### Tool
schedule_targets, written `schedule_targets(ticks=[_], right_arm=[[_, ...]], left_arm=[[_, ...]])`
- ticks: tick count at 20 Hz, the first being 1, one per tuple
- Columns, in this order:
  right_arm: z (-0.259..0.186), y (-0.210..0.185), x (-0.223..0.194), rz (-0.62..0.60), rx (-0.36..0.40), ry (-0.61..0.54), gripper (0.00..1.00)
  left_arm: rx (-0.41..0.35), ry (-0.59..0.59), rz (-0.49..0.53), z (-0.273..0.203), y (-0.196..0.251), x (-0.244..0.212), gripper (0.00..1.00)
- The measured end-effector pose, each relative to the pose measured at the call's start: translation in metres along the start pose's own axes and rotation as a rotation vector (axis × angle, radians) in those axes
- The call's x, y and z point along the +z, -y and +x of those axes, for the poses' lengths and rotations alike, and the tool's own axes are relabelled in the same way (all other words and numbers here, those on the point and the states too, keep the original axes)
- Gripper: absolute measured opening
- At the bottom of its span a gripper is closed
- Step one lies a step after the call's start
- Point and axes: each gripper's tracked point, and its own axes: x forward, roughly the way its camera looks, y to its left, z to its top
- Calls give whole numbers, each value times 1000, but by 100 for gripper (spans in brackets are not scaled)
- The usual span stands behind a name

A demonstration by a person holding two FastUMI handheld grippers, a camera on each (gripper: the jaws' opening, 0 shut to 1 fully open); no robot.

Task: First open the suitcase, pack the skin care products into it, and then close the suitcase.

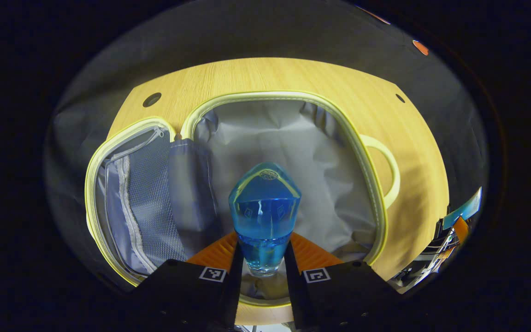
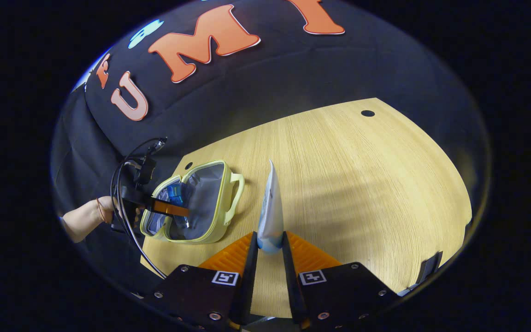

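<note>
My left tool [image 1: 263, 265] was clamped on the blue bottle [image 1: 264, 207], long axis pointing at 12, right over the open suitcase [image 1: 293, 152]. Right tool [image 2: 269, 251] was pinching a white tube [image 2: 271, 207], suitcase off at 10 o'clock, so left was way closer.

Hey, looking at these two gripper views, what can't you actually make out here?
- Blue bottle, left gripper view: its base sits between the left tongs, so its bottom is covered.
- Suitcase, left gripper view: the near rim is cut off by the tongs.
- White tube, right gripper view: seen edge-on in the right tongs; its print is unreadable.
- Suitcase contents, right gripper view: too small.
</note>
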Motion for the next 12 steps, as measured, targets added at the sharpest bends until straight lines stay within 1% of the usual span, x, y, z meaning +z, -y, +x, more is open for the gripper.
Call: schedule_targets(ticks=[2, 3, 4, 7, 8, 9, 10, 12], right_arm=[[0, 3, 0, 13, -7, -7, 34], [-1, 4, 1, 16, -9, -7, 29], [-2, 5, 1, 17, -13, -6, 34], [-1, 4, 2, 13, -13, -13, 34], [-1, 4, 1, 10, -11, -15, 34], [-2, 2, 2, 7, -10, -15, 34], [-2, 1, 3, 3, -5, -13, 34], [-3, -5, 7, -15, 2, -11, 34]], left_arm=[[-3, -15, -14, 6, 1, -3, 46], [-8, -15, -20, 9, 1, -3, 46], [-11, -18, -24, 10, 2, -3, 46], [-8, 1, -32, 12, 2, 2, 48], [9, 20, -24, 9, 0, 7, 49], [-11, 37, -23, 8, 5, 13, 48], [-21, 54, -21, 1, 11, 16, 66], [10, 97, 13, -10, 12, 24, 100]])
